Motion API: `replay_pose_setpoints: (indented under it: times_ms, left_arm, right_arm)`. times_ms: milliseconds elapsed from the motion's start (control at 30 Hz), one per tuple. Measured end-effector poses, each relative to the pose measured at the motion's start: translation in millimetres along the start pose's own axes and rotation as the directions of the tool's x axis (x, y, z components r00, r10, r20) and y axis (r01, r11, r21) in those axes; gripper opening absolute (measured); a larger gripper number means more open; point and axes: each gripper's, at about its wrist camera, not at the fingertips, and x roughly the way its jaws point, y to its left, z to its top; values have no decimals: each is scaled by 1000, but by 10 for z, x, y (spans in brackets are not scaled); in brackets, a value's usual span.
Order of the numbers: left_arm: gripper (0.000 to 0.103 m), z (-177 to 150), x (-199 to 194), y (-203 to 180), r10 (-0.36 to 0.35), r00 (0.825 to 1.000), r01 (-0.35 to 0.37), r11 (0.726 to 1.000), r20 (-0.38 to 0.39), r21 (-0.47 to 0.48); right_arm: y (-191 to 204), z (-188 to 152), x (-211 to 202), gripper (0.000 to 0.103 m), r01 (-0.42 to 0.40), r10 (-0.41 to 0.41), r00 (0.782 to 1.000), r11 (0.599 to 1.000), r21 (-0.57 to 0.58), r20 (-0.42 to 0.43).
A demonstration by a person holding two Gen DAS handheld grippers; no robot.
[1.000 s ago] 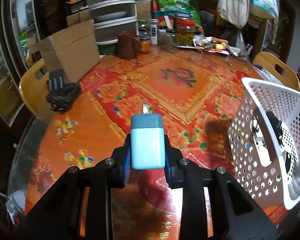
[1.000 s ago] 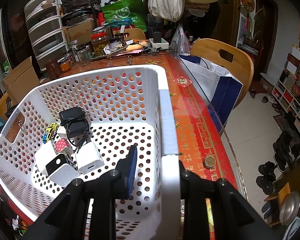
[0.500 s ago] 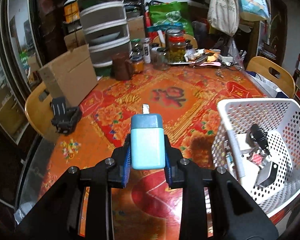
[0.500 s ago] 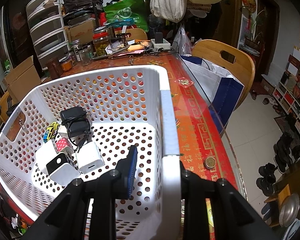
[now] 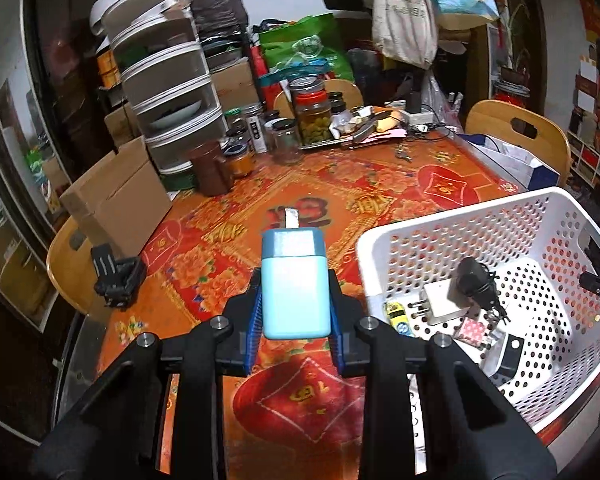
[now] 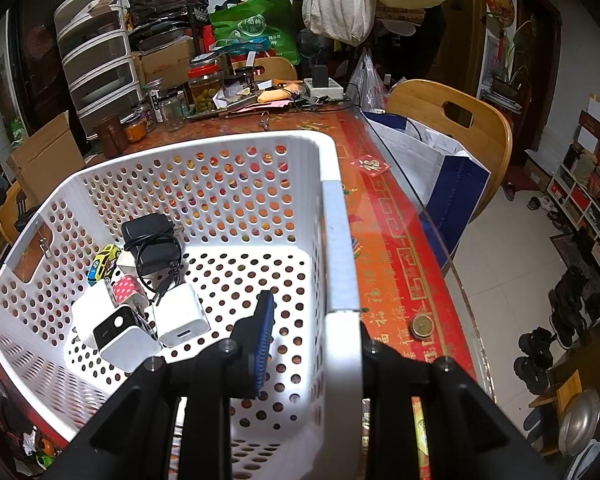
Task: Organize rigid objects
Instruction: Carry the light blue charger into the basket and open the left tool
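Note:
My left gripper (image 5: 294,308) is shut on a light blue charger block (image 5: 294,284) whose metal plug points forward, held above the red patterned tablecloth, left of the white perforated basket (image 5: 480,216). Inside the basket lie white chargers (image 6: 180,314), a black adapter with its cable (image 6: 150,242), a yellow toy car (image 6: 103,261) and a pink dotted block (image 6: 125,288). My right gripper (image 6: 314,320) is shut on the basket's right wall (image 6: 336,248), one finger inside and one outside. The blue charger also peeks in at the far left edge of the right wrist view.
A black folded clip-like object (image 5: 116,278) lies near the table's left edge beside a cardboard box (image 5: 112,196). Jars (image 5: 312,116) and clutter crowd the table's far end. Wooden chairs (image 6: 452,120) stand around. A coin (image 6: 421,325) lies on the table right of the basket.
My left gripper rose and swung toward the basket with the blue charger, so the basket's inside now shows from above. The right gripper and the basket stayed put.

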Motion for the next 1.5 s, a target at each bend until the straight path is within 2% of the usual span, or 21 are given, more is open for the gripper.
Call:
replay_pose_setpoints:
  times_ms: [200, 367, 500, 567, 633, 800, 867, 1033, 1133, 1200, 1233, 1267, 1300, 1333, 1367, 1400, 1467, 1500]
  left_arm:
    - [25, 90, 37, -316, -28, 999, 29, 998, -26, 62]
    - [25, 172, 207, -682, -60, 992, 74, 988, -108, 133]
    - [25, 173, 346, -970, -106, 976, 143, 971, -192, 194]
    - [25, 169, 421, -1102, -132, 961, 186, 959, -242, 214]
    - [25, 146, 526, -1281, -155, 939, 234, 942, -308, 239]
    - [25, 44, 789, -1658, -171, 874, 325, 902, -456, 285]
    - [25, 0, 862, -1775, -172, 851, 353, 887, -496, 298]
    - [25, -88, 971, -1940, -185, 813, 403, 864, -553, 303]
    - [25, -110, 989, -1961, -185, 812, 404, 863, -553, 305]
    - [32, -96, 991, -1928, -199, 814, 409, 864, -546, 294]
    - [50, -77, 981, -1905, -203, 820, 405, 866, -535, 292]
    - [76, -61, 949, -1883, -205, 833, 397, 868, -514, 298]
    - [87, -26, 917, -1835, -206, 844, 391, 869, -496, 304]
    - [96, -5, 863, -1810, -205, 862, 377, 870, -463, 317]
    - [98, 11, 802, -1786, -203, 880, 362, 872, -430, 329]
    - [99, 28, 762, -1768, -204, 887, 355, 875, -414, 330]
    - [103, 34, 686, -1682, -235, 887, 369, 878, -398, 304]
    - [103, 32, 663, -1649, -248, 888, 374, 879, -388, 294]
  right_arm:
    - [19, 11, 5, 25, -5, 5, 1000, 1000, -1, 2]
    - [17, 9, 4, 25, -5, 5, 1000, 1000, 0, 2]
    - [29, 29, 17, 26, -9, 9, 1000, 1000, 2, 3]
    - [29, 29, 17, 26, -10, 10, 1000, 1000, 1, 3]
    - [25, 27, 16, 26, -11, 11, 1000, 1000, 2, 3]
    - [24, 25, 15, 26, -10, 10, 1000, 1000, 3, 2]
    - [34, 29, 25, 26, -10, 10, 1000, 1000, 3, 1]
    - [45, 31, 30, 26, -10, 10, 1000, 1000, 2, 0]
    - [49, 26, 31, 26, -11, 11, 1000, 1000, 1, 0]
    - [45, 20, 32, 26, -12, 12, 1000, 1000, 1, -1]
    - [46, 16, 36, 26, -12, 12, 1000, 1000, 1, -2]
    - [44, 13, 40, 27, -14, 14, 1000, 1000, 1, -5]
    - [46, 13, 45, 29, -18, 18, 1000, 1000, 2, -8]
    - [38, 12, 50, 32, -23, 23, 1000, 1000, 3, -10]
    - [38, 12, 56, 43, -31, 31, 999, 1000, 6, -13]
    - [27, 9, 59, 58, -35, 35, 999, 999, 8, -13]
    - [20, 4, 57, 74, -42, 42, 999, 999, 6, -7]
    - [17, 0, 55, 79, -45, 45, 999, 999, 9, -6]
